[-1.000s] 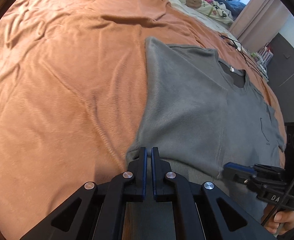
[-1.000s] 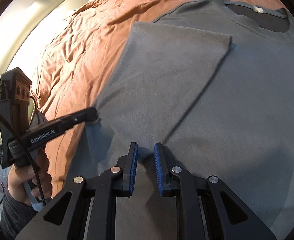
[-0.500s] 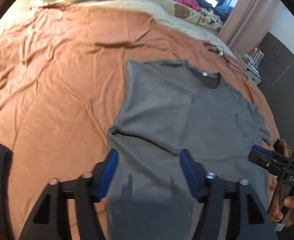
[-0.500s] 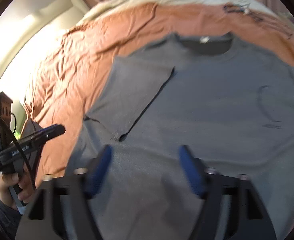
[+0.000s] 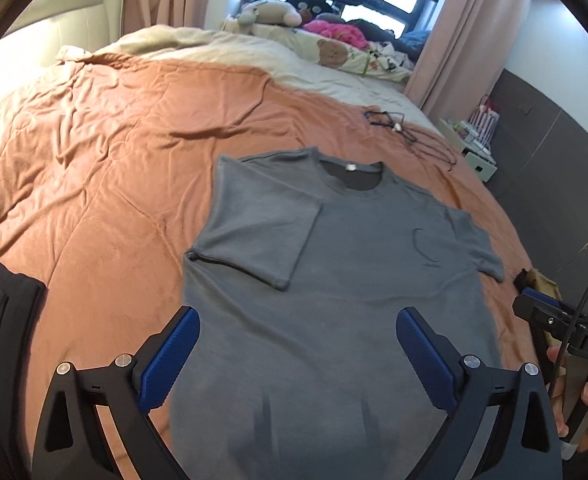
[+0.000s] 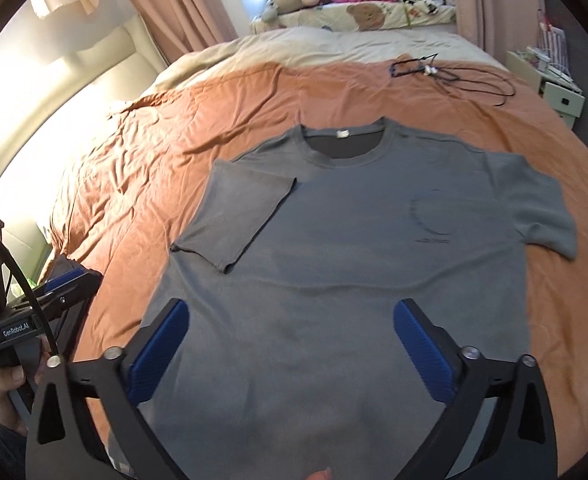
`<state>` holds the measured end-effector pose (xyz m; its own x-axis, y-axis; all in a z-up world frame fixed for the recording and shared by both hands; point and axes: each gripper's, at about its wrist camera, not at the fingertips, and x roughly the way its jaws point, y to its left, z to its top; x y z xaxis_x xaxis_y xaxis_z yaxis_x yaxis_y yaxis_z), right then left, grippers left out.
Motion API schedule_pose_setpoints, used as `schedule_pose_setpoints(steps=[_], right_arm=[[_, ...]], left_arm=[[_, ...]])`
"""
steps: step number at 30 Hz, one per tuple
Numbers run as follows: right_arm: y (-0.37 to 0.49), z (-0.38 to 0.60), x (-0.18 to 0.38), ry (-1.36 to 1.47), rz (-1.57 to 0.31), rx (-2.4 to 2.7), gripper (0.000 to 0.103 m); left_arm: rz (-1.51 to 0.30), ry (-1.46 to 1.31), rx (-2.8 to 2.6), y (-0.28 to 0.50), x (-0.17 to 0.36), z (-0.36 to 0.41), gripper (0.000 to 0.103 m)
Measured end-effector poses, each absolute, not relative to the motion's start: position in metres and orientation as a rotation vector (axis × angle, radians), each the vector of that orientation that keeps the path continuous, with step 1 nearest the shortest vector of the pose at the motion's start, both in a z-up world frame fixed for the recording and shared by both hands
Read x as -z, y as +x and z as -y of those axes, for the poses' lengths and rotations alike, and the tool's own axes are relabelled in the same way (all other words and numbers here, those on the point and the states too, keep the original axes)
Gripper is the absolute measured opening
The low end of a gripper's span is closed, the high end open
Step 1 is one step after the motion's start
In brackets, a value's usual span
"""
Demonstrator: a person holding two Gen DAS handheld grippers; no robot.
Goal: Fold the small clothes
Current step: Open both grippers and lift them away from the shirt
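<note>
A grey T-shirt (image 5: 354, 280) lies flat, collar away from me, on an orange bedspread (image 5: 94, 184); it also shows in the right wrist view (image 6: 354, 264). Its left sleeve (image 5: 262, 224) is folded in over the chest; the right sleeve (image 6: 534, 208) lies spread out. My left gripper (image 5: 298, 356) is open and empty above the shirt's lower part. My right gripper (image 6: 290, 344) is open and empty above the lower part too. Each gripper shows at the edge of the other's view, the right gripper (image 5: 550, 320) and the left gripper (image 6: 54, 292).
A black cable (image 6: 450, 74) lies on the bedspread beyond the collar. Pillows, plush toys and bedding (image 5: 326, 40) pile up at the far end by the window. A small white cabinet (image 6: 554, 92) stands right of the bed.
Both grippers let go of the shirt, opened wide and pulled back and up from it. The left sleeve now lies folded over the chest.
</note>
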<state>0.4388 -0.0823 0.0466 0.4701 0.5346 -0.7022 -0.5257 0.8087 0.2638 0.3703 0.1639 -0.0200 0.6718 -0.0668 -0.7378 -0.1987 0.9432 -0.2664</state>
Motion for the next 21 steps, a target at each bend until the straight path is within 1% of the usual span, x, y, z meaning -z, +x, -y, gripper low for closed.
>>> schedule_pose_setpoints(steps=[7, 15, 21], right_arm=[[0.409, 0.134, -0.068, 0.014, -0.831, -0.623, 0.103], [0.366, 0.186, -0.09, 0.017, -0.733, -0.525, 0.103], [0.324, 0.21, -0.093, 0.01, -0.679, -0.52, 0.103]], left_arm=[[-0.793, -0.321, -0.048, 0.35, 0.001, -0.128, 0.099], [-0.746, -0.331, 0.0, 0.326, -0.021, -0.092, 0.099], [-0.781, -0.398, 0.05, 0.306, -0.027, -0.072, 0.099]])
